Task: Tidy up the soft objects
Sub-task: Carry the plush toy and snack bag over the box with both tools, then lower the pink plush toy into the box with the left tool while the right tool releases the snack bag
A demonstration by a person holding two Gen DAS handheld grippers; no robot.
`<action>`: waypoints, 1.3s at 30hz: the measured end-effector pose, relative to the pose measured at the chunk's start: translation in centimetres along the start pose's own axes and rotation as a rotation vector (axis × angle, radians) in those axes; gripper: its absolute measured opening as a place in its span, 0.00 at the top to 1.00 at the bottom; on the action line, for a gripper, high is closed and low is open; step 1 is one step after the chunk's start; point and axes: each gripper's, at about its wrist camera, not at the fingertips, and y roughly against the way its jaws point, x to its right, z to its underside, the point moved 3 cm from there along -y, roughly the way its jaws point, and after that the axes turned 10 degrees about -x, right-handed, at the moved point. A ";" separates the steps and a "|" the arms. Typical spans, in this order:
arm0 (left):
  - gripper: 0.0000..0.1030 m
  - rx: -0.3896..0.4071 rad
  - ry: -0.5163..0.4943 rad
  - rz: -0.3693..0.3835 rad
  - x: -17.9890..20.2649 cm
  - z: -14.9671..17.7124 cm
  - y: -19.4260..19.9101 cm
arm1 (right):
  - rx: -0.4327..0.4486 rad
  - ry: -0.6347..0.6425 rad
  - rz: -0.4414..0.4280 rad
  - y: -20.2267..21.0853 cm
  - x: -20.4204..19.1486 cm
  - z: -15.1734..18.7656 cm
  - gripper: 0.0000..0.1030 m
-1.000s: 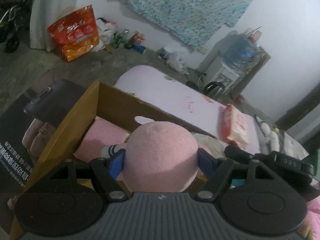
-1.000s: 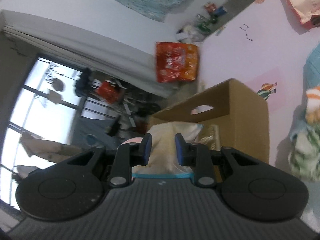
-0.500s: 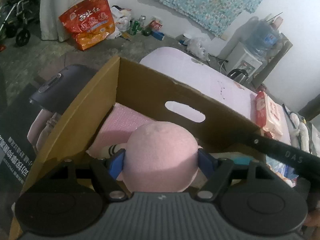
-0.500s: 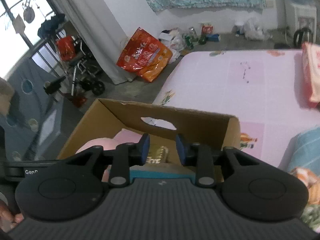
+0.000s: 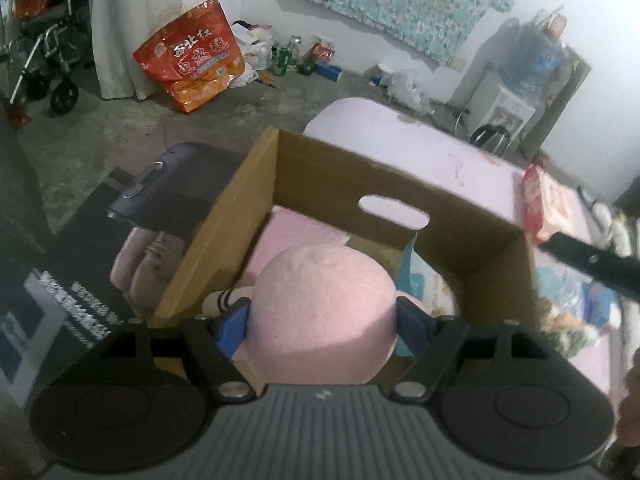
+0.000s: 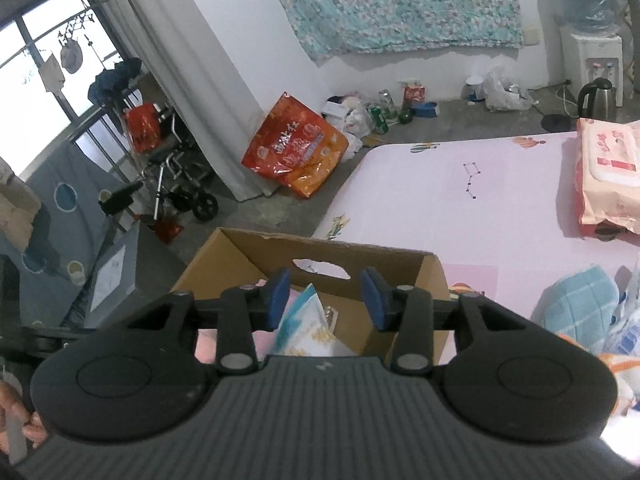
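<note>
My left gripper (image 5: 322, 320) is shut on a round pink plush toy (image 5: 320, 304) and holds it over the near edge of an open cardboard box (image 5: 400, 188). Inside the box lie a pink foam sheet (image 5: 296, 228) and a light blue packet (image 5: 412, 276). My right gripper (image 6: 325, 294) is open and empty, just above the same box (image 6: 434, 276). The packet (image 6: 308, 328) lies under it in the box. The box stands at the corner of a pink-sheeted bed (image 6: 480, 208).
A wet-wipes pack (image 6: 608, 176) lies on the bed at the right. A blue towel (image 6: 576, 308) and other soft things lie near the box's right side. On the floor are an orange bag (image 6: 296, 152), a wheelchair (image 6: 176, 184) and a dark case (image 5: 176, 184).
My right gripper has opened and let go of the packet, which now lies in the box. My left gripper, still holding the pink plush, has shifted further over the box.
</note>
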 end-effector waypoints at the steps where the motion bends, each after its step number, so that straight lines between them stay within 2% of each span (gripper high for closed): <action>1: 0.25 -0.013 -0.011 -0.021 0.1 0.1 -0.3 | 0.000 -0.001 -0.006 0.4 0.1 0.3 0.60; 6: 0.25 -0.089 -0.032 -0.082 -0.3 0.7 -2.7 | -0.022 -0.028 -0.038 0.9 0.5 1.5 0.60; 10: 0.21 -0.133 -0.143 -0.116 0.5 1.3 -4.8 | -0.026 -0.033 -0.054 1.3 0.9 2.0 0.59; 13: 0.20 -0.151 -0.188 -0.153 0.9 1.6 -5.6 | -0.027 -0.034 -0.053 1.4 1.1 2.2 0.58; 18: 0.12 -0.131 -0.307 -0.256 1.8 2.8 -4.8 | -0.032 -0.029 -0.055 1.9 1.4 2.8 0.56; 23: 0.12 -0.112 -0.356 -0.277 2.1 3.6 -3.6 | -0.030 -0.030 -0.058 2.2 1.5 3.1 0.56; 29: 0.15 -0.127 -0.435 -0.289 2.8 4.8 -4.4 | -0.032 -0.023 -0.066 2.7 1.3 3.2 0.56; 31: 0.20 -0.147 -0.447 -0.294 2.9 5.0 -5.3 | -0.032 -0.023 -0.065 2.8 1.2 3.3 0.56; 32: 0.20 -0.155 -0.444 -0.279 3.0 5.0 -5.7 | -0.032 -0.023 -0.065 2.7 1.3 3.3 0.56; 34: 0.28 -0.167 -0.427 -0.240 3.3 5.0 -6.4 | -0.034 -0.031 -0.061 2.8 1.1 3.4 0.56; 36: 0.28 -0.154 -0.417 -0.251 3.7 4.9 -6.7 | -0.041 -0.040 -0.064 2.8 1.0 3.4 0.56; 39: 0.35 -0.126 -0.349 -0.267 3.6 4.5 -6.4 | -0.049 -0.047 -0.061 2.9 1.0 3.5 0.55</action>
